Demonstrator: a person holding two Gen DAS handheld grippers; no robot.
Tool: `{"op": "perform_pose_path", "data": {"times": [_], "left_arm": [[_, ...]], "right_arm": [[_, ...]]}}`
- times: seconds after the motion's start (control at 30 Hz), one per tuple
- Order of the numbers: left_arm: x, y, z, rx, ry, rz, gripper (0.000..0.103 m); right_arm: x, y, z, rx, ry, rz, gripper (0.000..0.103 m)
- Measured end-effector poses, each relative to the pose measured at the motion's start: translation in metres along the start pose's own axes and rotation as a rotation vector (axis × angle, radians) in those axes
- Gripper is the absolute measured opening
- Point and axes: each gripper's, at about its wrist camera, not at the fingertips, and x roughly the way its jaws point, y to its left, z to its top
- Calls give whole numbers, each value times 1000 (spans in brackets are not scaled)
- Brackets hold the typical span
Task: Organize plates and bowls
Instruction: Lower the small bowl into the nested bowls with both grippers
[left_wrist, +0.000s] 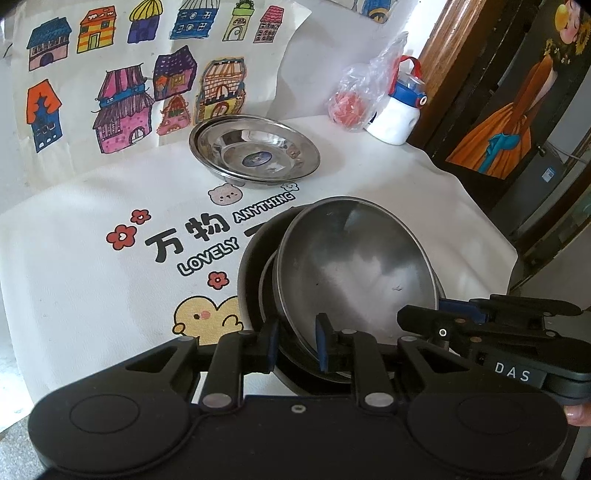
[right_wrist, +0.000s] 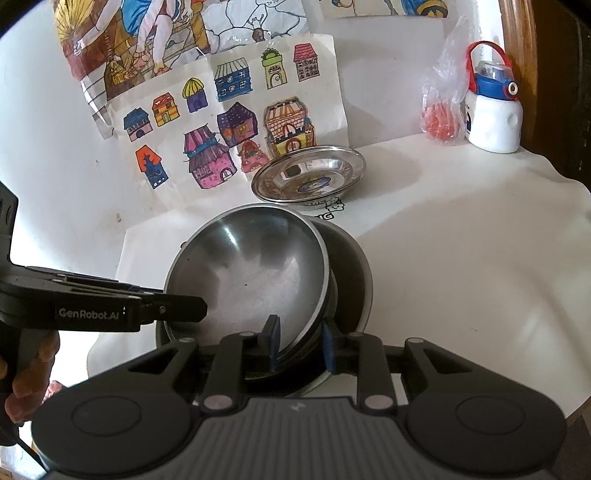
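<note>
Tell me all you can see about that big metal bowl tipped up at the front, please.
The steel bowl is round and shallow, with a dull grey, smudged inside and a thin rolled rim. It sits tilted in a stack of similar bowls on the white printed tablecloth, in front of the steel plates. The left gripper straddles its near rim in one view, and the right gripper straddles the rim in the other; whether either's pads press is unclear.

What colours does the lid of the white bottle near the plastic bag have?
The bottle has a blue lid with a red handle, clearest in the right wrist view.
</note>
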Motion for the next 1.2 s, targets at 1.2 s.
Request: {"op": "perform_pose_path", "data": {"times": [1.2], "left_arm": [[-1, -6, 5, 51, 49, 8, 24]], "right_arm": [[-8, -5, -3, 5, -3, 31, 30]]}}
